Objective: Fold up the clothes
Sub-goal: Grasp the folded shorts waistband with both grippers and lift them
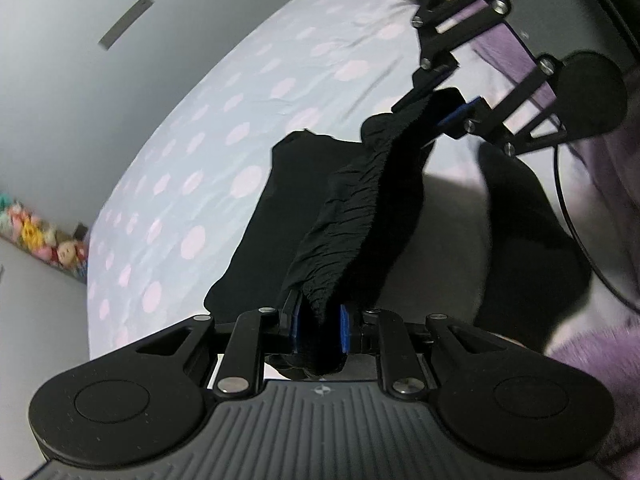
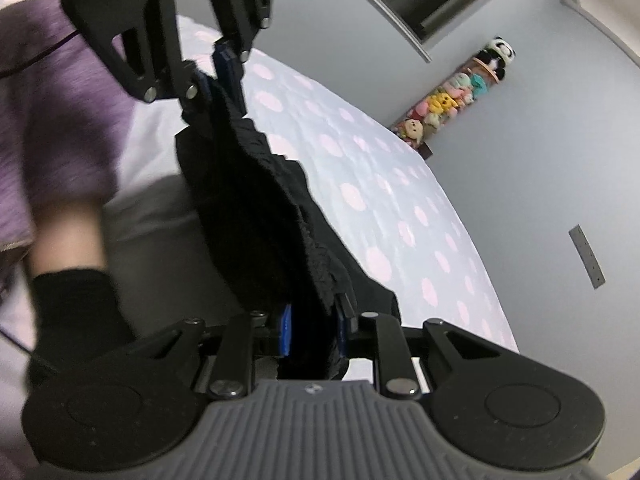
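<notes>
A black garment [image 1: 352,216] with a ribbed, elastic edge is stretched between my two grippers above the bed. My left gripper [image 1: 320,328] is shut on one end of that edge. My right gripper [image 1: 452,112], seen across from it, is shut on the other end. In the right wrist view my right gripper [image 2: 314,328] grips the black garment [image 2: 256,216] and my left gripper [image 2: 216,68] grips it at the far end. The rest of the garment hangs down and lies on the bed sheet [image 1: 224,128].
The bed sheet [image 2: 400,208] is pale blue with pink dots. A person in a purple top [image 2: 48,112] and black socks [image 1: 528,232] is close by. A shelf of plush toys [image 2: 452,96] hangs on the grey wall. A thin black cable [image 1: 568,216] runs past.
</notes>
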`<state>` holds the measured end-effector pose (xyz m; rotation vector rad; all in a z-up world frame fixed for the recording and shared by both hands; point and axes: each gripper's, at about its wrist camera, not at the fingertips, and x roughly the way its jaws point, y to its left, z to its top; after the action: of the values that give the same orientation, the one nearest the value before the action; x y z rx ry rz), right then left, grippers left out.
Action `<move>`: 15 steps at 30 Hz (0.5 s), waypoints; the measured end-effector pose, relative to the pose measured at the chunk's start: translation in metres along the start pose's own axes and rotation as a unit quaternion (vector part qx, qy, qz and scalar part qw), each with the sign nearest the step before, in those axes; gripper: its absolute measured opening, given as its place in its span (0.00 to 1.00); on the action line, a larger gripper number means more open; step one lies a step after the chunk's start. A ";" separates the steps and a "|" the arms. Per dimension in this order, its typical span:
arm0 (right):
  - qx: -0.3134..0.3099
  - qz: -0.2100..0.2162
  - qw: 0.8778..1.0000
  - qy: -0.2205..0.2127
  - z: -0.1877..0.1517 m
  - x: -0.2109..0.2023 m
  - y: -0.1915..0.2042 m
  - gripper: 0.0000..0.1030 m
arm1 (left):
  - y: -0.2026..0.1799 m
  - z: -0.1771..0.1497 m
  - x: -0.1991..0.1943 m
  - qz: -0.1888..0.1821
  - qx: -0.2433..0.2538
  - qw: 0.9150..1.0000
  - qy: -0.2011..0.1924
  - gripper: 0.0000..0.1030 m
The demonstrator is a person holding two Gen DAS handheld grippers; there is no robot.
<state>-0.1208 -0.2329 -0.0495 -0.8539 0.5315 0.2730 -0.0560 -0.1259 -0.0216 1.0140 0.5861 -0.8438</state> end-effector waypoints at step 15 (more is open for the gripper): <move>0.078 0.016 0.996 0.031 0.018 0.126 -0.062 0.23 | 0.110 0.011 0.097 -0.019 -0.127 0.991 0.021 0.19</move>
<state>0.0169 -0.2559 -0.0690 -0.7032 0.6162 0.2323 0.0898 -0.1385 -0.0371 0.7916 0.7321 -0.7607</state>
